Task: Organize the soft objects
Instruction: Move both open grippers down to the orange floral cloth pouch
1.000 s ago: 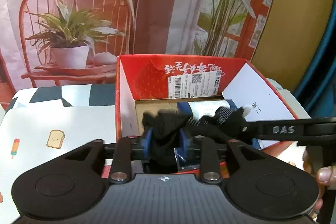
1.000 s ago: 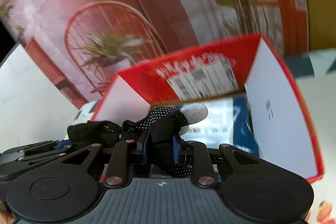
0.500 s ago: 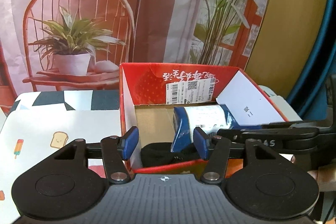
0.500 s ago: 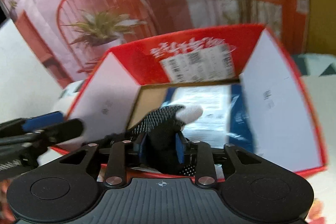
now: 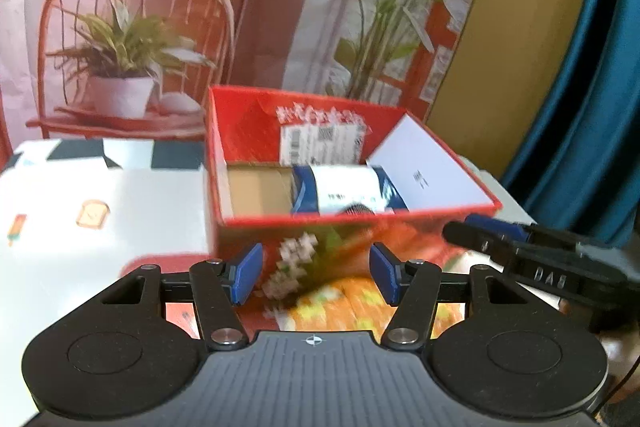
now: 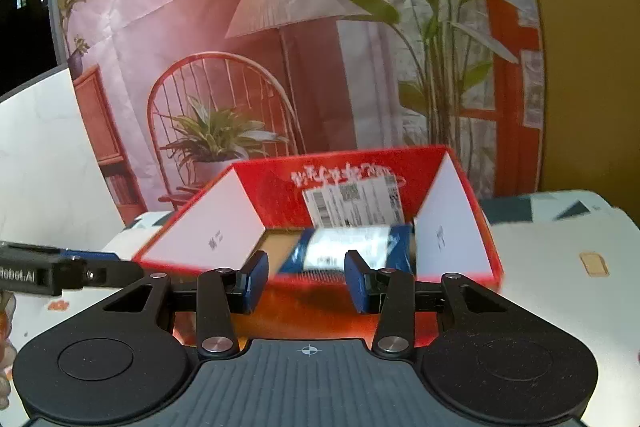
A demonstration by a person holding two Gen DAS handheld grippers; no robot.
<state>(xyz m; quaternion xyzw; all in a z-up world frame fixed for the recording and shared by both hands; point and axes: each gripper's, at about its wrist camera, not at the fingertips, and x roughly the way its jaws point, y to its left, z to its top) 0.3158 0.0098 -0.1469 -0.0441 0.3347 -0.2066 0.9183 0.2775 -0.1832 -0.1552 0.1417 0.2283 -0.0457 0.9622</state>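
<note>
A red cardboard box (image 5: 348, 227) stands open on the table; it also shows in the right wrist view (image 6: 460, 267). A black dotted glove (image 5: 356, 209) lies inside it, only its top edge showing over the near wall, next to a blue and white package (image 5: 344, 189), which also shows in the right wrist view (image 6: 344, 251). My left gripper (image 5: 316, 275) is open and empty, in front of the box's near wall. My right gripper (image 6: 306, 281) is open and empty, also in front of the box. The right gripper shows in the left wrist view (image 5: 520, 247).
The table (image 5: 120, 223) has a white cover with toast and popsicle prints. A printed backdrop of a chair and plants (image 5: 128, 39) hangs behind the box. A blue curtain (image 5: 592, 107) hangs at the right. The left gripper's finger (image 6: 60, 273) shows at the left.
Both grippers held the black glove over the box a second ago. The left let go first, then the right; both have opened and drawn back, and the glove lies in the box.
</note>
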